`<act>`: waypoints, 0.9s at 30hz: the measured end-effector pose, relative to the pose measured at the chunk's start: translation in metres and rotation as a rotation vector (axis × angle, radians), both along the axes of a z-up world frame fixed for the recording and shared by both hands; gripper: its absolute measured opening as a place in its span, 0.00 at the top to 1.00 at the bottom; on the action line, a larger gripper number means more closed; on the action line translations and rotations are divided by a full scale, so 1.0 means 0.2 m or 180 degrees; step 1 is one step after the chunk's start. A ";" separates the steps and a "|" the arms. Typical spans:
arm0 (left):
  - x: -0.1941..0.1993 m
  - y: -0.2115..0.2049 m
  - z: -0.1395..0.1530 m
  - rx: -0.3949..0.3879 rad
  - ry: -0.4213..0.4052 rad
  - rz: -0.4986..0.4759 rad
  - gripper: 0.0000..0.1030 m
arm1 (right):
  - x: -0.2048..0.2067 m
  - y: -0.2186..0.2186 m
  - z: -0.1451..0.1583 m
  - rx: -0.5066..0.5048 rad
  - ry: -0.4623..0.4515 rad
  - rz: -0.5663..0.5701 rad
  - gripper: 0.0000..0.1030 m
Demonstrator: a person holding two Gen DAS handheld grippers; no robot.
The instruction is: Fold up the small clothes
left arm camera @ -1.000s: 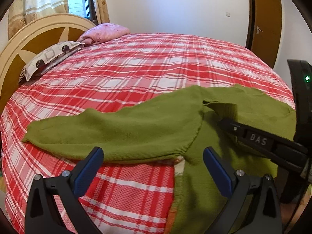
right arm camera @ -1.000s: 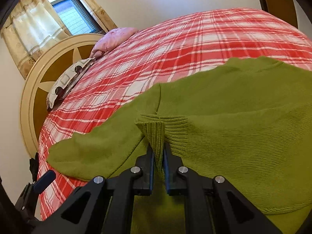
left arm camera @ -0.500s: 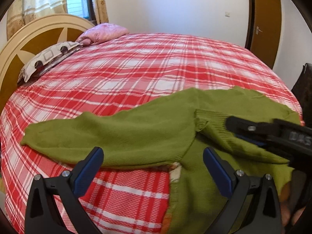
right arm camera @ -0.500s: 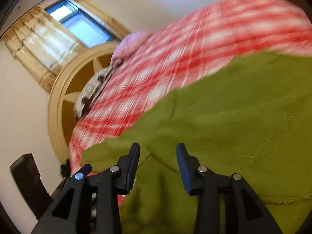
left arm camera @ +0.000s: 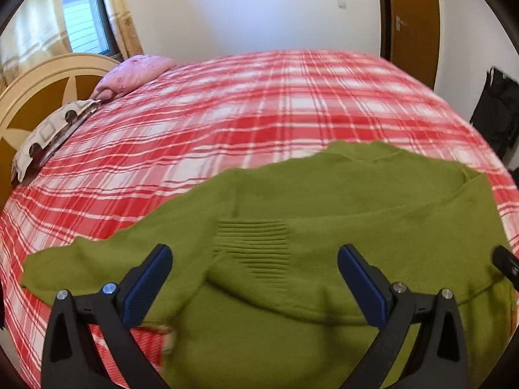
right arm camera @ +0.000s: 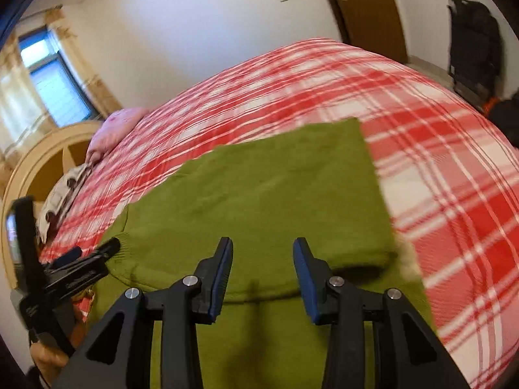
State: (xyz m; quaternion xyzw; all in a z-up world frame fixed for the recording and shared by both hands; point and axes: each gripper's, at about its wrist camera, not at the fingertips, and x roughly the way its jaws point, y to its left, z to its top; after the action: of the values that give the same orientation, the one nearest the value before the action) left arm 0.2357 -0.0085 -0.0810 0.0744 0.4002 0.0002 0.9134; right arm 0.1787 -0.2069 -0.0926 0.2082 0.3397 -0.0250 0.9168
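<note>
A green knitted sweater (left arm camera: pixel 340 207) lies spread on the red plaid bed (left arm camera: pixel 259 103), near its front edge. One sleeve is folded across the body, its ribbed cuff (left arm camera: pixel 256 246) lying flat just ahead of my left gripper (left arm camera: pixel 253 262). That gripper hovers wide open over the sweater with nothing between its blue pads. In the right wrist view the sweater (right arm camera: pixel 266 201) shows a straight folded edge on its right side. My right gripper (right arm camera: pixel 262 253) stands open above it, empty. The left gripper (right arm camera: pixel 94 259) appears at the lower left of that view.
A cream and brown headboard (left arm camera: pixel 39 87), a patterned pillow (left arm camera: pixel 48 133) and a pink pillow (left arm camera: pixel 133 71) sit at the bed's left end. A brown door (left arm camera: pixel 412 16) and a black bag (left arm camera: pixel 496 113) stand beyond the bed on the right.
My right gripper let go of the ribbed cuff, opened and drew away to the right. The cuff now lies flat on the sweater. My left gripper shifted right, over the sweater.
</note>
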 end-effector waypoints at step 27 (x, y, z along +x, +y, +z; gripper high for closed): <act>-0.03 0.48 -0.17 -0.0183 0.0326 0.0913 0.00 | 0.34 0.00 -0.06 -0.0649 0.0315 -0.0013 0.61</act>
State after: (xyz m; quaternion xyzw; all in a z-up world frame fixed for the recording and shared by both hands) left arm 0.2297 0.0871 -0.1154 -0.0098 0.4526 0.1155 0.8842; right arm 0.2460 -0.2074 -0.1042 0.1130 0.3799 -0.0715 0.9153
